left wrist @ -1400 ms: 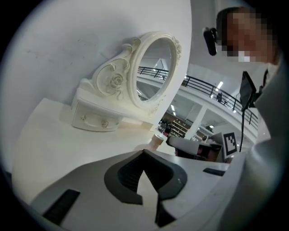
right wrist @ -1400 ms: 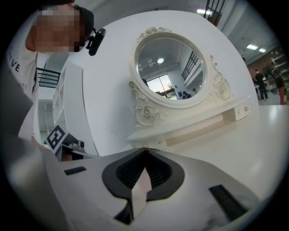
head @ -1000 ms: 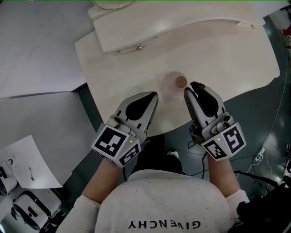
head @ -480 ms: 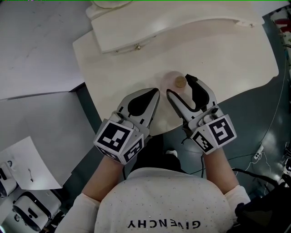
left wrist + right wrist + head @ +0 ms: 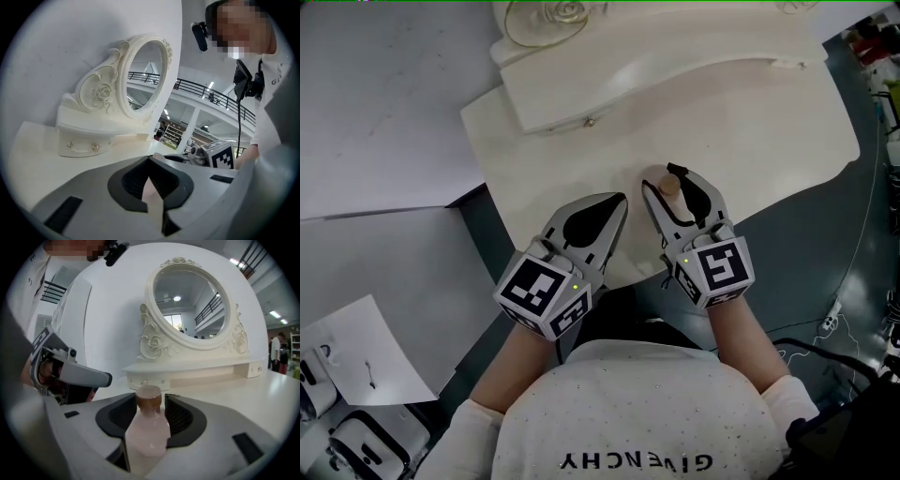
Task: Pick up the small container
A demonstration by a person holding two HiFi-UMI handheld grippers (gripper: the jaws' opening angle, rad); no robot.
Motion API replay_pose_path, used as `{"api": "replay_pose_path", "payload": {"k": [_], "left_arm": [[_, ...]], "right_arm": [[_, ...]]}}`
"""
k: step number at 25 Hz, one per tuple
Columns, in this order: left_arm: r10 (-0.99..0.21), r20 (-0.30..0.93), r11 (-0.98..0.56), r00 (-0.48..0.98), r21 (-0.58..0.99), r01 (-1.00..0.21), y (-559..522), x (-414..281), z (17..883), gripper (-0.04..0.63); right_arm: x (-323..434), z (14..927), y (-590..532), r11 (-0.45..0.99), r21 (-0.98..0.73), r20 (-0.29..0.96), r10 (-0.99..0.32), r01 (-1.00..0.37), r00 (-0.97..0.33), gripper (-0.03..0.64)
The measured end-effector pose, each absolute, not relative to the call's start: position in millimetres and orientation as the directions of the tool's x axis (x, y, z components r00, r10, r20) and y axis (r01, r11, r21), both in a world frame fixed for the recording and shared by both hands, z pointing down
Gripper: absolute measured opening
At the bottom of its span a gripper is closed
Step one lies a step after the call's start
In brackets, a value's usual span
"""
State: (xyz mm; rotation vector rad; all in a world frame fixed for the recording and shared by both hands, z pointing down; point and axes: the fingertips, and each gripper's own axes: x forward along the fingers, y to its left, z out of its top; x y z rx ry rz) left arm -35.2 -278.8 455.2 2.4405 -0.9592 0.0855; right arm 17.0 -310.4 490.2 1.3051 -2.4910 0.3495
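The small container (image 5: 671, 186), a pale pink bottle with a brown cap, stands on the cream table (image 5: 750, 122) near its front edge. My right gripper (image 5: 664, 178) encloses it; its jaws have just been closing and now press on the bottle's sides. In the right gripper view the small container (image 5: 149, 427) stands upright between the dark pads, and the right gripper (image 5: 150, 397) holds it below the cap. My left gripper (image 5: 619, 199) rests just left of it, shut and empty. In its own view the left gripper (image 5: 151, 161) has its jaws together.
An ornate cream mirror stand with a small drawer (image 5: 609, 66) occupies the back of the table, also in the right gripper view (image 5: 187, 310). The table's front edge runs just under both grippers. A sheet of paper (image 5: 366, 361) lies on the grey floor at the left.
My right gripper moved left and forward to the bottle, opened wide, then closed around it. The left gripper stayed where it was.
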Motion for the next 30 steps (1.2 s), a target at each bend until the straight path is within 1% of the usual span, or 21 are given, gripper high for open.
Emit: {"api": "replay_pose_path", "payload": {"k": [4, 9, 14, 17, 21, 30], "left_arm": [[-0.600, 0.263, -0.627, 0.756, 0.432, -0.648, -284.9, -38.1, 445.4, 0.000], [-0.596, 0.269, -0.637, 0.757, 0.415, -0.649, -291.7, -45.1, 427.8, 0.000], [-0.607, 0.276, -0.635, 0.745, 0.396, -0.664, -286.2, -56.3, 414.8, 0.000], [-0.631, 0.251, -0.628, 0.734, 0.390, -0.673, -284.4, -65.7, 402.7, 0.000], [-0.655, 0.248, -0.610, 0.714, 0.383, -0.693, -282.3, -79.3, 397.4, 0.000], [-0.658, 0.252, -0.602, 0.710, 0.391, -0.696, -273.4, -86.5, 397.5, 0.000]], "right_arm": [[20.2, 493.0, -311.0, 0.535, -0.055, 0.412, -0.757, -0.843, -0.507, 0.183], [20.5, 492.7, -314.5, 0.535, -0.069, 0.393, -0.761, -0.842, -0.516, 0.186], [20.5, 494.1, -309.3, 0.528, -0.052, 0.441, -0.750, -0.848, -0.494, 0.179], [20.6, 492.6, -309.0, 0.544, -0.049, 0.458, -0.733, -0.838, -0.503, 0.179], [18.9, 492.0, -309.6, 0.550, -0.053, 0.477, -0.720, -0.834, -0.505, 0.175], [17.5, 490.3, -308.6, 0.590, -0.051, 0.485, -0.691, -0.806, -0.536, 0.173]]}}
